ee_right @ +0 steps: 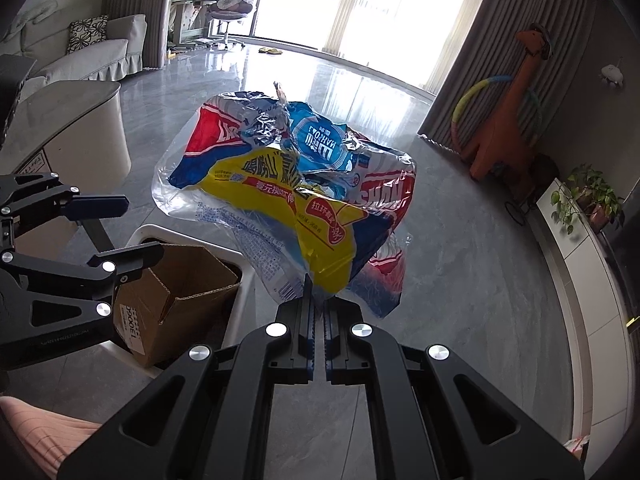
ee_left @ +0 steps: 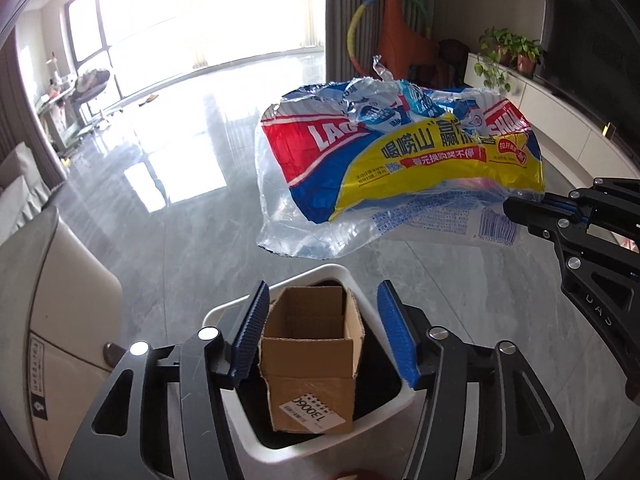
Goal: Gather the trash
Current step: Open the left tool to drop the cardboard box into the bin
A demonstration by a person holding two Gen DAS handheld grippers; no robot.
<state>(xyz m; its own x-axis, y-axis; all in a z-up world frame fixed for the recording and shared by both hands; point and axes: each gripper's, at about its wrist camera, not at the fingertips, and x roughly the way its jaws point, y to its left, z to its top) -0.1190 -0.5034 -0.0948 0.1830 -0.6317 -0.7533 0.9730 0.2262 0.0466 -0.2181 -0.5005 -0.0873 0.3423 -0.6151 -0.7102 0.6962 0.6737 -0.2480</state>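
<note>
Left wrist view: claw and bin from above
Left gripper [ee_left: 322, 336]: hanging released, its blue pads spread wide on either side of the box, gripping nothing.
Cardboard box [ee_left: 312, 356]: sitting open-topped and tilted inside the bin, a white label showing on its near face.
Bin [ee_left: 344, 276]: standing on the grey floor, white-rimmed with a dark inside, directly under the left claw.
Plastic wrapper [ee_left: 400, 160]: hanging in the air above and beyond the bin, crumpled, printed in red, blue and yellow, with a barcode at its lower right edge.
Right gripper [ee_left: 516, 206]: reaching in from the right edge, its tips pinching the wrapper's lower right corner.

Right wrist view: wrapper in the clenched claw
Right gripper [ee_right: 316, 304]: clenching on the plastic wrapper [ee_right: 292, 188], the film's near edge caught between the closed blue pads.
Wrapper position: hanging off the floor, partly over the far right corner of the bin [ee_right: 248, 292].
Cardboard box [ee_right: 180, 296]: leaning in the bin, flaps open.
Left gripper [ee_right: 140, 228]: showing at the left edge with its fingers apart above the box.
Surroundings: orange toy dinosaur [ee_right: 508, 116] standing by the curtain.
</note>
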